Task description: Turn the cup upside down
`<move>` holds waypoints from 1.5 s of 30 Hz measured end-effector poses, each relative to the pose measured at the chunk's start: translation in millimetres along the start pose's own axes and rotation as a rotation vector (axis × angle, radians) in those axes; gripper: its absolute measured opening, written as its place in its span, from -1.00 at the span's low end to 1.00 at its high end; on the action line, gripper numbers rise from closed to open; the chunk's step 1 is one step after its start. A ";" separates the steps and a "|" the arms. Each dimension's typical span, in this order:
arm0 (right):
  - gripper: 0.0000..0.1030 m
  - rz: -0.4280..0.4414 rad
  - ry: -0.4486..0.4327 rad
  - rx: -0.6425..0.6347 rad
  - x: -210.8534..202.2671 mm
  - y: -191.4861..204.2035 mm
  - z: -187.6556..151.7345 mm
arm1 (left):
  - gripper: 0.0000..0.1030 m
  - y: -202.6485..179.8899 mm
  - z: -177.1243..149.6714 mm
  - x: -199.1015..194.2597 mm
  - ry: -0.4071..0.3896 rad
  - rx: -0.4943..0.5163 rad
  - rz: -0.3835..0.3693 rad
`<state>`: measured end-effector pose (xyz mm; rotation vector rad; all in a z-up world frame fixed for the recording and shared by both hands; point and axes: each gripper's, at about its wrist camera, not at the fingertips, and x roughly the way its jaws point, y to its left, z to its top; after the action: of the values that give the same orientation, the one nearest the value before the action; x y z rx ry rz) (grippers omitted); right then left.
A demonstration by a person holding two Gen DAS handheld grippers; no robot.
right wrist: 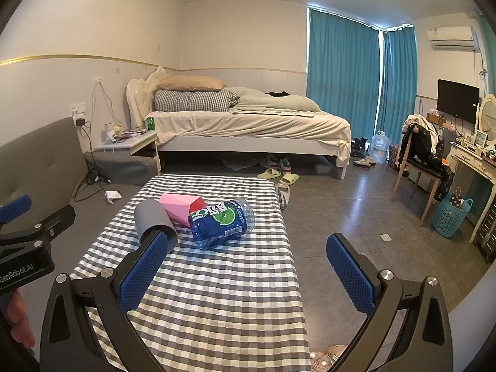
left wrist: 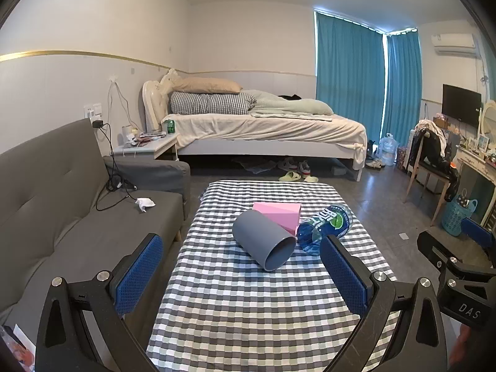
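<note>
A grey cup (left wrist: 263, 241) lies on its side on the checked tablecloth (left wrist: 235, 303), its open mouth turned toward me and to the right. In the right wrist view the same cup (right wrist: 152, 217) lies left of centre, partly behind my right gripper's left finger. My left gripper (left wrist: 241, 266) is open, held short of the cup with nothing between its fingers. My right gripper (right wrist: 245, 263) is also open and empty, nearer than the cup and to its right.
A pink box (left wrist: 280, 214) and a blue plastic bottle (left wrist: 325, 226) on its side lie right behind and beside the cup. A grey sofa (left wrist: 62, 204) runs along the table's left. Bed, chair and dresser stand farther back across bare floor.
</note>
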<state>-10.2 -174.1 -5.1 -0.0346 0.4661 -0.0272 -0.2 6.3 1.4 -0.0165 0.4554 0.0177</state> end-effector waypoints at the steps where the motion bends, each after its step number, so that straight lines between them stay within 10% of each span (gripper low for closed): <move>1: 1.00 0.001 0.000 0.000 0.4 0.9 -0.4 | 1.00 -0.8 -1.0 -1.3 -0.003 -0.001 0.000; 45: 1.00 0.010 0.027 0.012 2.0 -2.1 -1.3 | 1.00 -3.6 1.0 2.2 0.025 0.011 0.003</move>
<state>-9.1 -176.2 -7.0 -0.0206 0.4931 -0.0208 2.2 2.7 1.4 -0.0053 0.4803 0.0179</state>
